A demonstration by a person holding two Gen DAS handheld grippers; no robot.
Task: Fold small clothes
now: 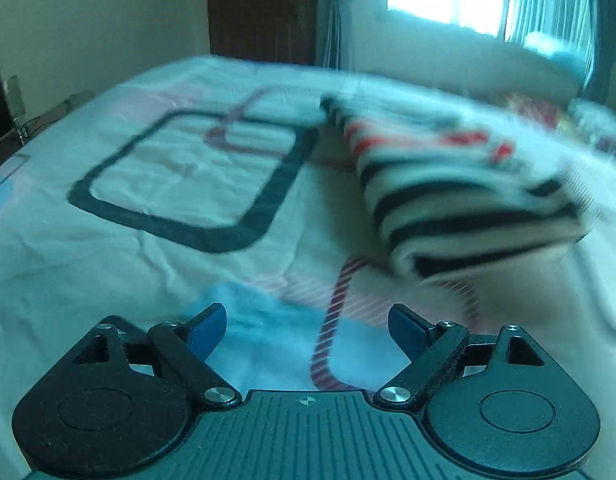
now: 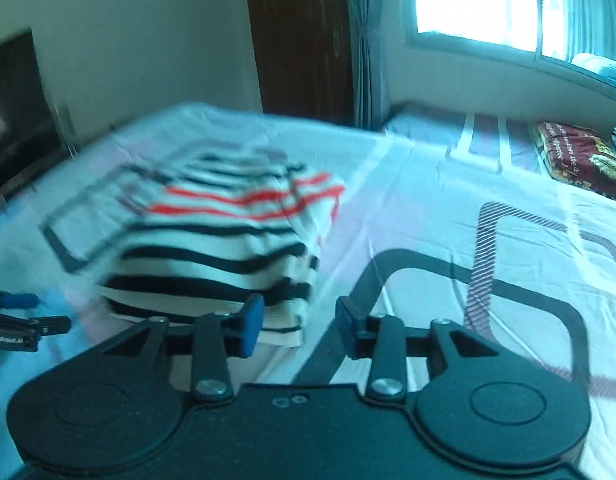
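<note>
A: Entry, both wrist views; motion blur throughout, worst on the garment. Position of the striped garment (image 1: 468, 192)?

B: It lies folded into a thick bundle on the bed (image 1: 107, 248); white with black stripes near the viewer and red stripes on the far part; in the left wrist view it sits on the right side, beyond the tool tips; in the right wrist view (image 2: 223, 248) it sits left of centre, its near edge just behind the left blue pad; whether pad and cloth touch, I cannot tell.

A: Left tool (image 1: 308, 324)?

B: Jaws stand wide apart; nothing between the blue pads but bedsheet; it has hold of nothing; the garment is well apart to its right.

A: Right tool (image 2: 299, 328)?

B: Jaws roughly half apart; the gap between the pads shows only bedsheet; no cloth pinched; empty.

A: Surroundings?

B: The sheet is pale with rounded black and striped outline rectangles and blue patches; a dark red printed pillow (image 2: 580, 160) at the far right of the bed; a bright window (image 2: 476, 0) on the far wall, a curtain (image 2: 364, 40) and a dark wooden door (image 2: 299, 40) to its left; at the left edge of the right wrist view, part of the other tool shows, blue-tipped.
</note>
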